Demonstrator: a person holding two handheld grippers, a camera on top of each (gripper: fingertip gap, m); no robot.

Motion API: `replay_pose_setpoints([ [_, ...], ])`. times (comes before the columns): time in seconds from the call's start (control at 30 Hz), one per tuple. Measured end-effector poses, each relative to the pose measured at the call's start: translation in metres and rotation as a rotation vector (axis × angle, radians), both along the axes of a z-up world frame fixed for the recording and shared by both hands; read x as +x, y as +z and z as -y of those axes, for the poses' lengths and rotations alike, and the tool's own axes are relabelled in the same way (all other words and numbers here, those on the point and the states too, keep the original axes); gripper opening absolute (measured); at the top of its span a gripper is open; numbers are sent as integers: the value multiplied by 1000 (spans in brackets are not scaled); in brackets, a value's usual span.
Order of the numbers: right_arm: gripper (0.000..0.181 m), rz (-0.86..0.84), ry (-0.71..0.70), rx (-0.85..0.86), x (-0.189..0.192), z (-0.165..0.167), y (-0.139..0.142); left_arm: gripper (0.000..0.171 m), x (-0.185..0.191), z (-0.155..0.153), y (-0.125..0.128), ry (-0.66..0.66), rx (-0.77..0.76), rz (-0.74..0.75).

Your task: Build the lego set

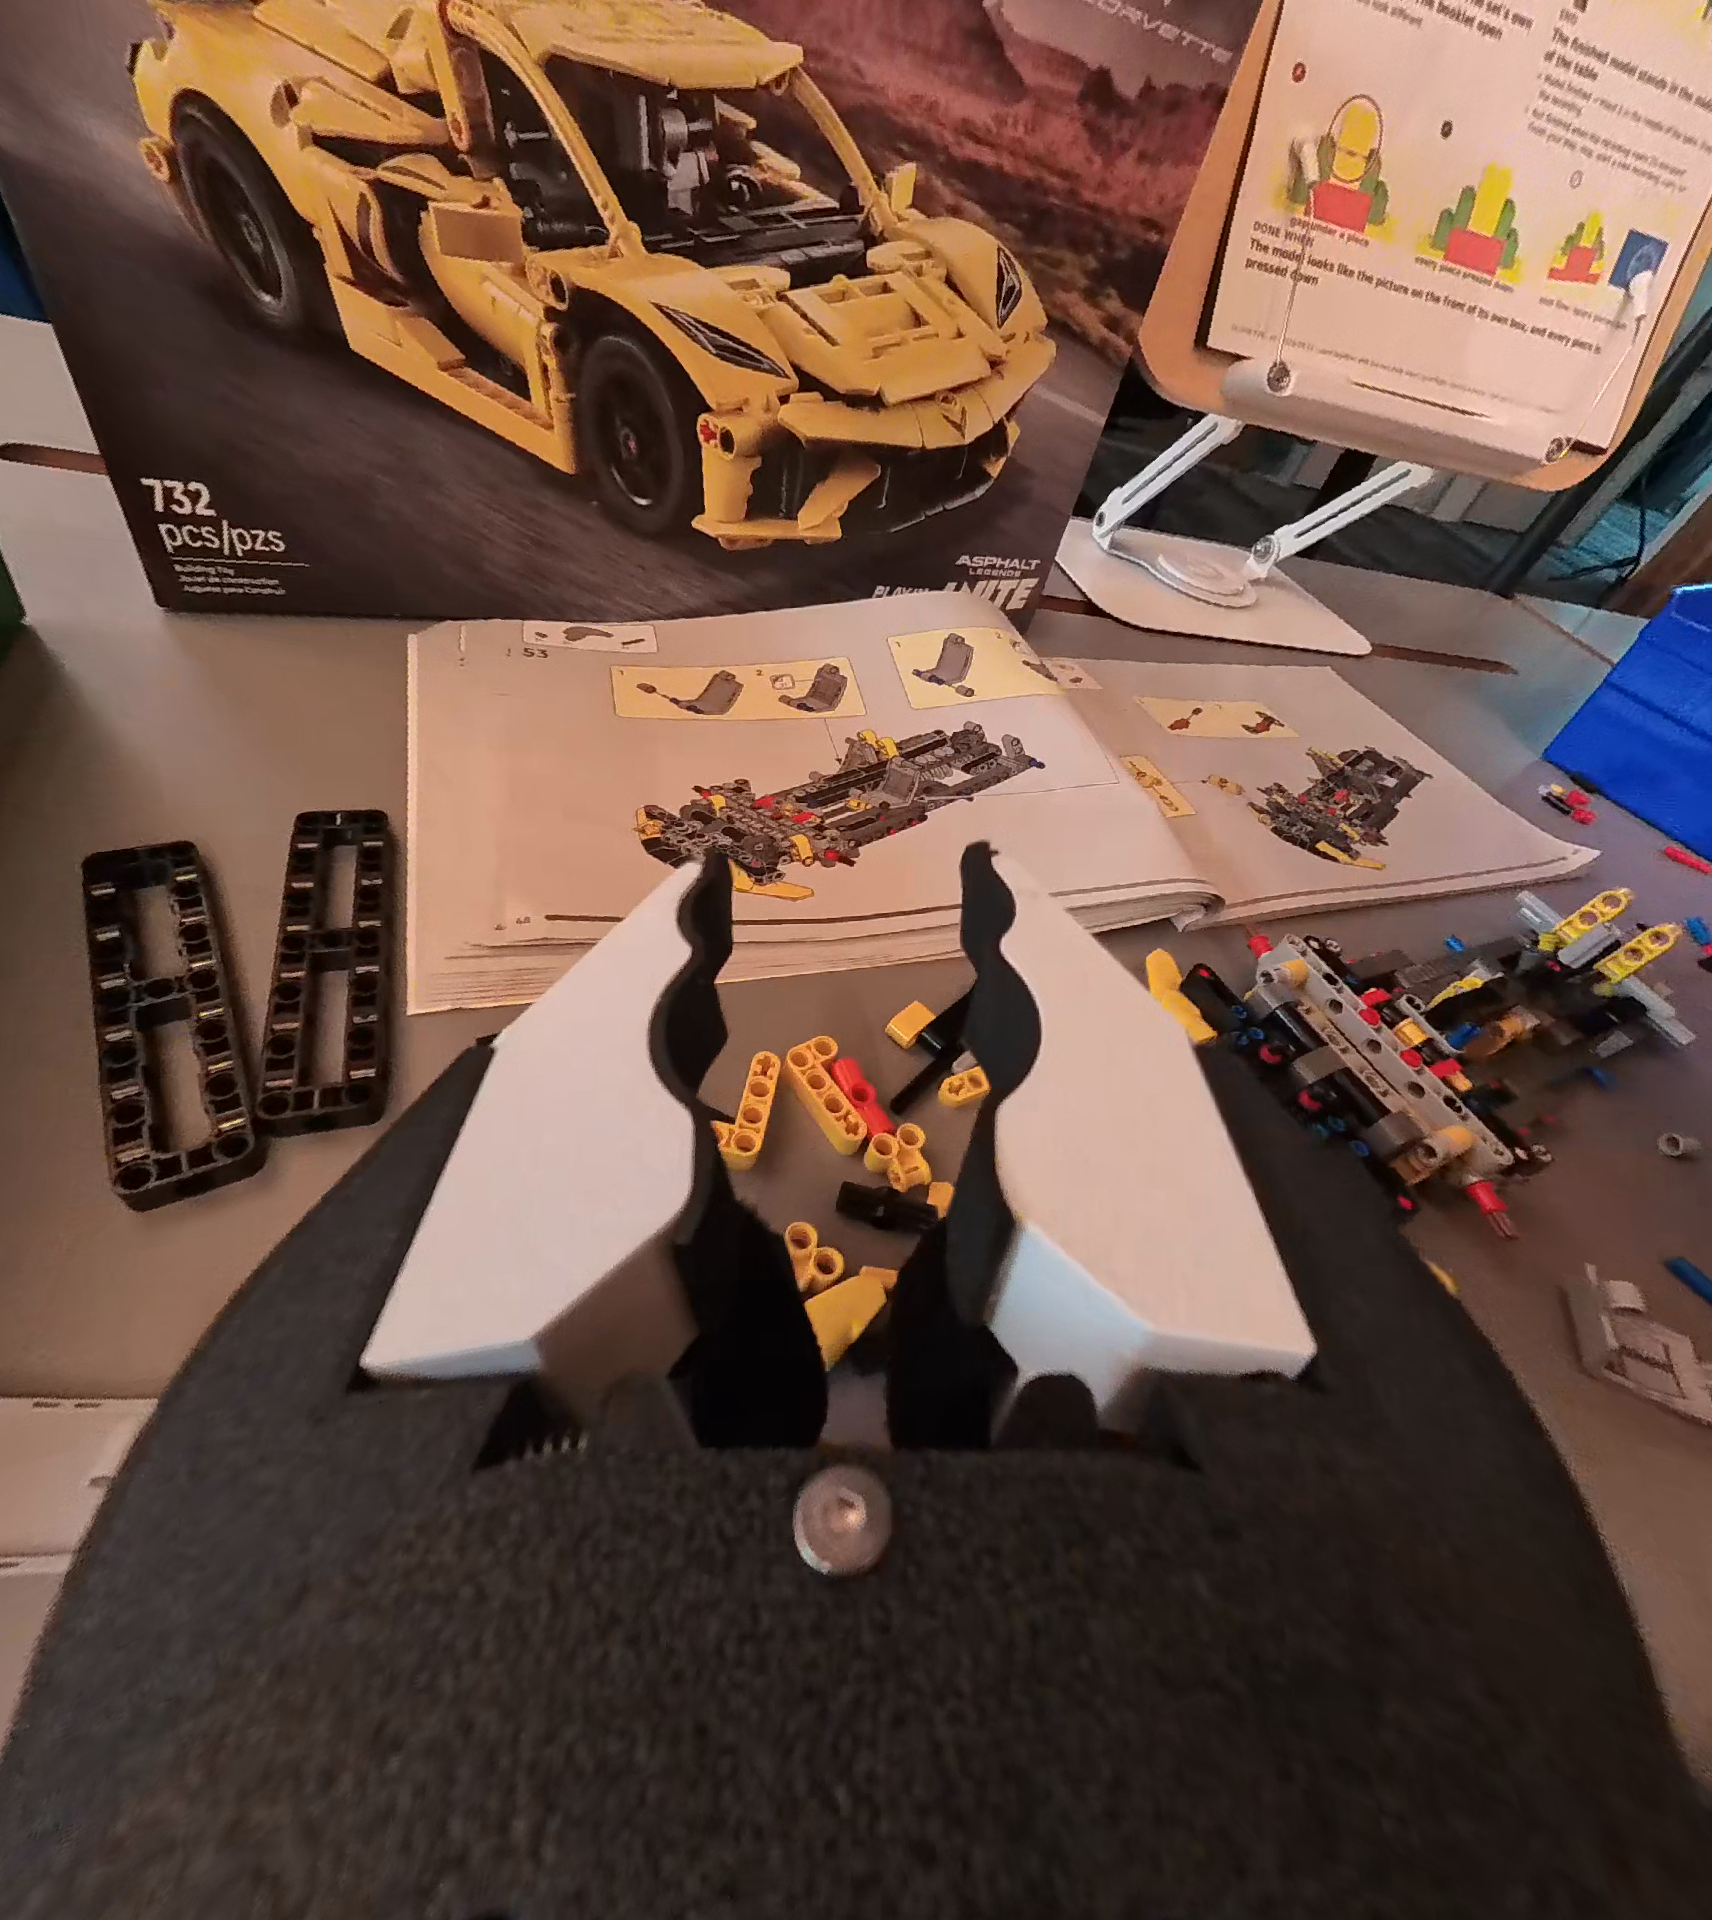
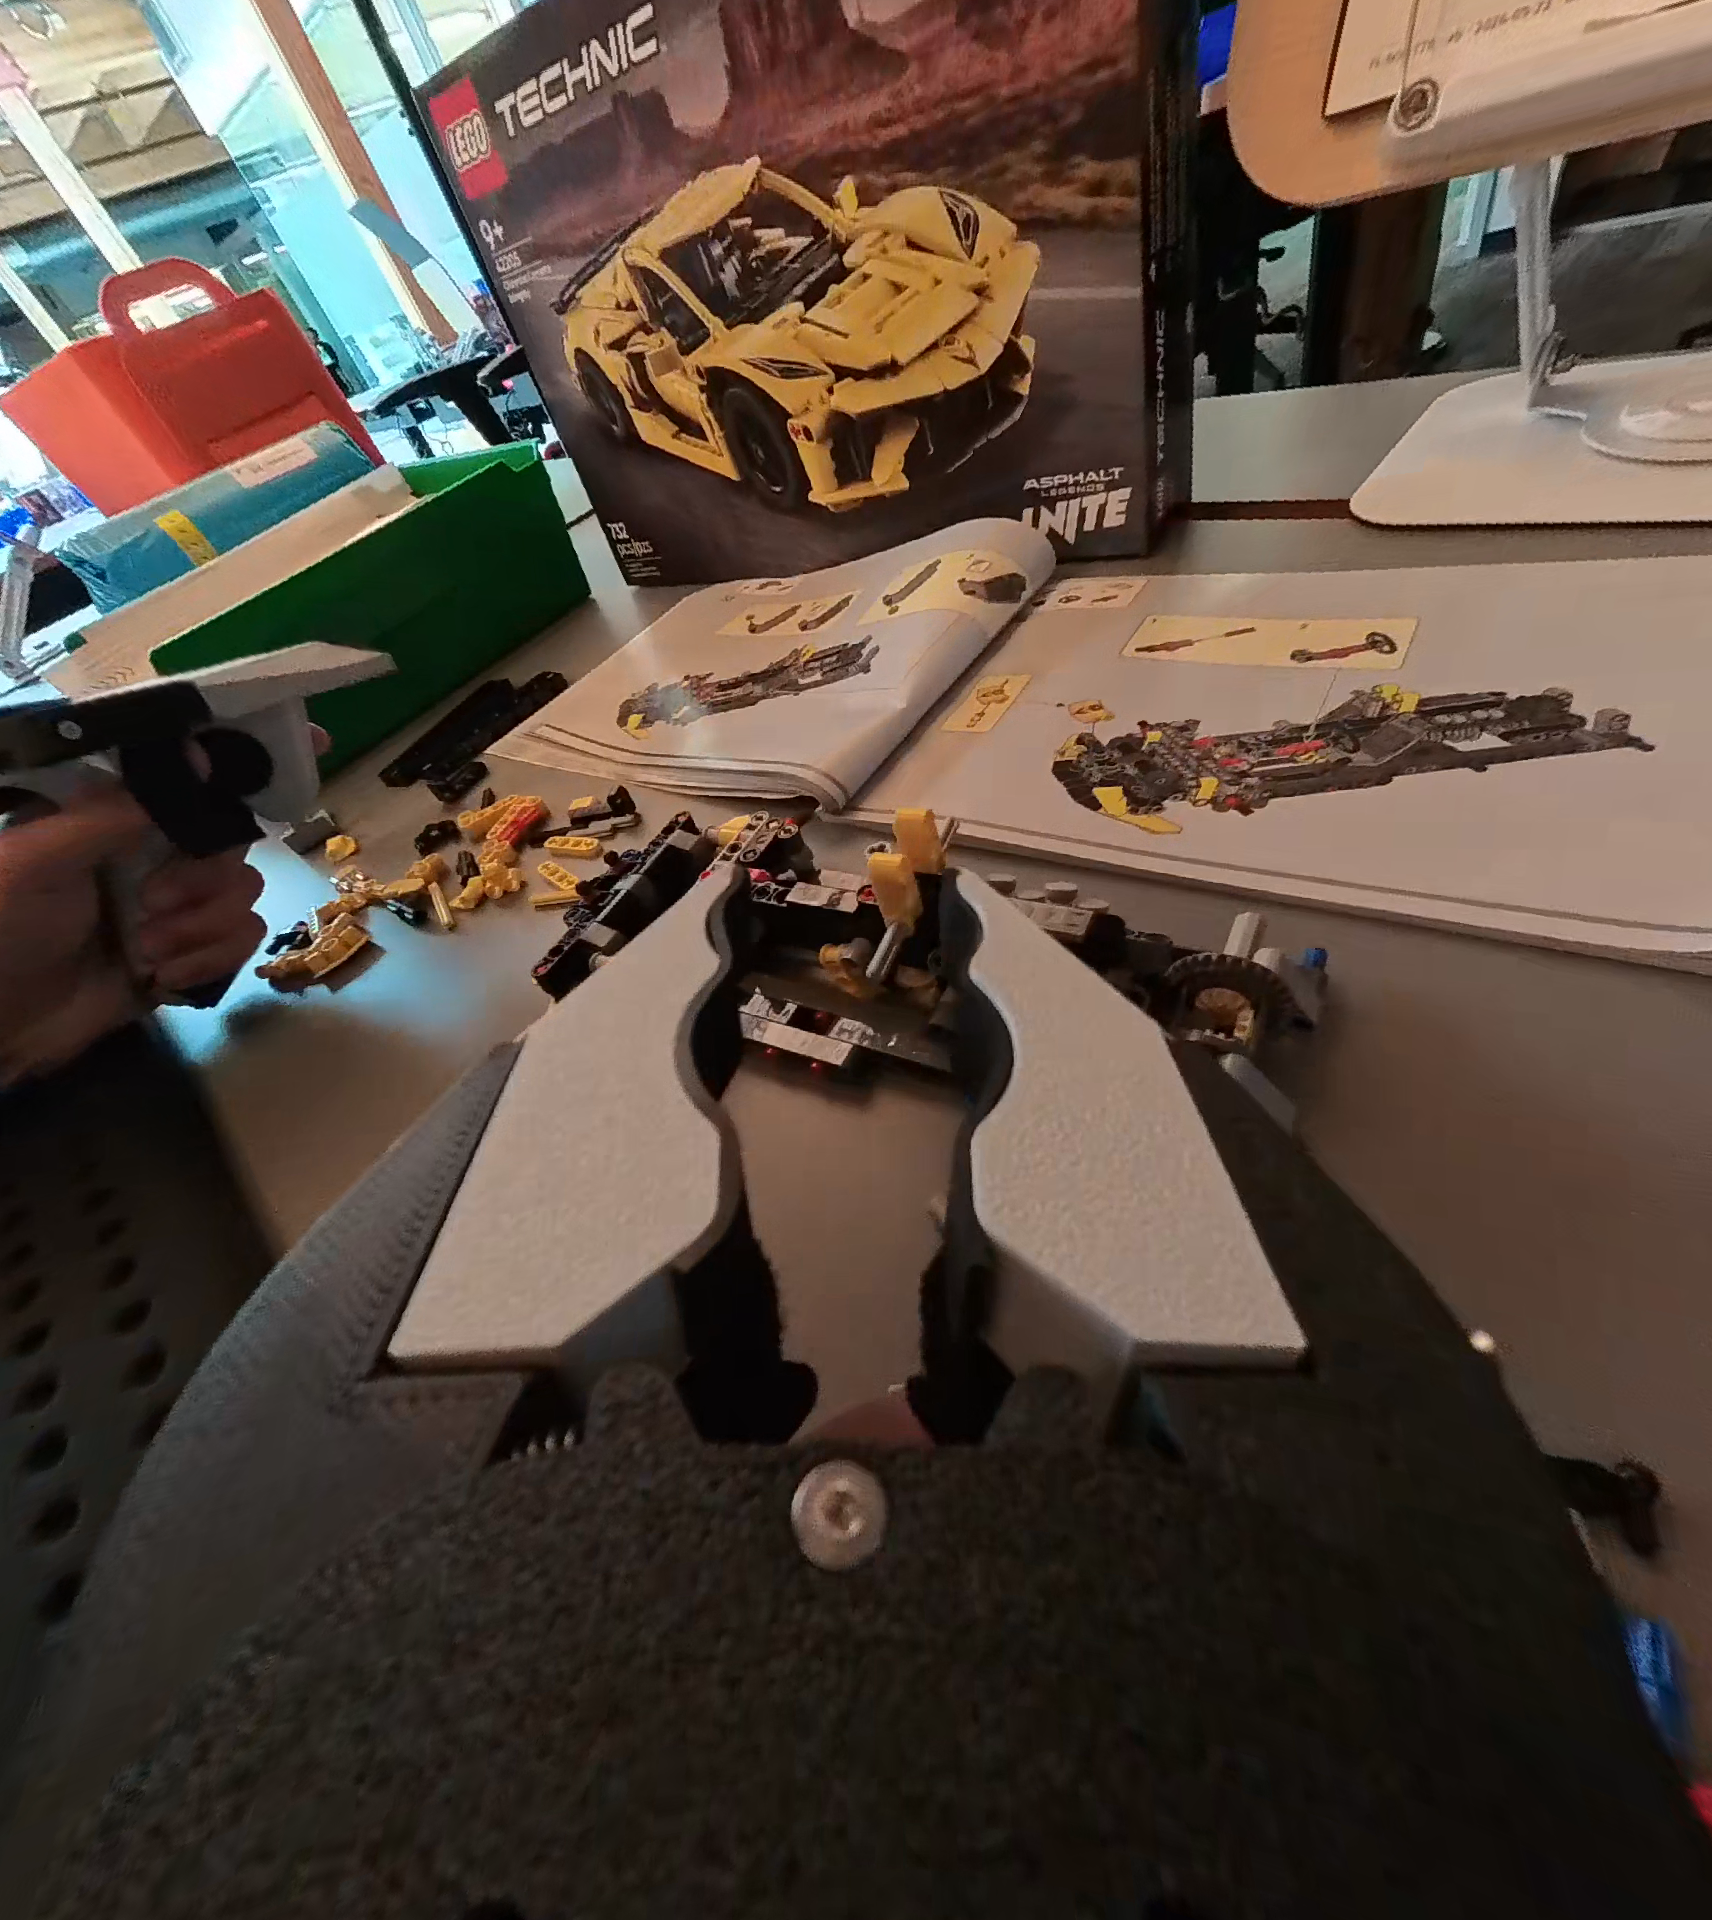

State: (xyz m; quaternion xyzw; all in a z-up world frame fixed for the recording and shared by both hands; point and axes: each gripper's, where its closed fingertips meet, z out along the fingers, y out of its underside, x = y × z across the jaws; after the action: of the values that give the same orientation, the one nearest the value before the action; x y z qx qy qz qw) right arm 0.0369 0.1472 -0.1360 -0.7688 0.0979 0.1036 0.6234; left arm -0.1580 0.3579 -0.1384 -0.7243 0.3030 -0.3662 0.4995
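Observation:
My left gripper (image 1: pixel 847 862) is open and empty, hovering over a pile of small yellow, black and red pieces (image 1: pixel 831 1122). The part-built grey and black chassis (image 1: pixel 1371 1049) lies on the table to its right. My right gripper (image 2: pixel 841 883) is open and empty, and the chassis (image 2: pixel 831 966) shows through the gap between its fingers, just beyond the tips. In the right wrist view a hand holds the left gripper (image 2: pixel 301 727) above the loose pile (image 2: pixel 488 862). The open instruction booklet (image 1: pixel 779 790) lies behind the pieces.
Two black frame pieces (image 1: pixel 239 997) lie left of the booklet. The set's box (image 1: pixel 571 312) stands at the back. A blue bin (image 1: pixel 1704 717) and scattered pins sit at the right. A white stand (image 2: pixel 1610 447) holds a sheet. A green bin (image 2: pixel 395 592) stands at the left. My right fingertips sit around 30 cm from my left ones.

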Motion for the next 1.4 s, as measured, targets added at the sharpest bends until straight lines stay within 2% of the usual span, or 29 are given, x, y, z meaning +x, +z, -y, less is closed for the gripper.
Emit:
replay_pose_setpoints([
  [0.37, 32, 108, 36, 12, -12, -1, 1, 37, -1, -1, -5, 18, 23, -38],
  [0.7, 31, 96, 37, -2, -12, -1, -2, 35, 1, 0, -9, 8, 23, -61],
  [0.83, 24, 109, 57, 5, -15, -1, -2, 34, 2, 0, -9, 8, 24, -60],
  [1.03, 31, 62, 100, 7, -22, -5, -6, 33, 4, 4, -3, -11, 67, -54],
  [1.13, 36, 65, 147, 11, -32, -6, -6, 32, 12, 18, 1, -75, 138, -73],
  [1.23, 41, 69, 324, -75, -55, -3, -16, 28, 23, 40, 6, -180, 194, -68],
  [1.33, 47, 105, 518, -225, -68, 8, -20, 27, 33, 75, 12, -356, 232, -29],
  [1.4, 45, 132, 576, -330, -63, 14, -26, 26, 41, 109, 5, -526, 220, -45],
])
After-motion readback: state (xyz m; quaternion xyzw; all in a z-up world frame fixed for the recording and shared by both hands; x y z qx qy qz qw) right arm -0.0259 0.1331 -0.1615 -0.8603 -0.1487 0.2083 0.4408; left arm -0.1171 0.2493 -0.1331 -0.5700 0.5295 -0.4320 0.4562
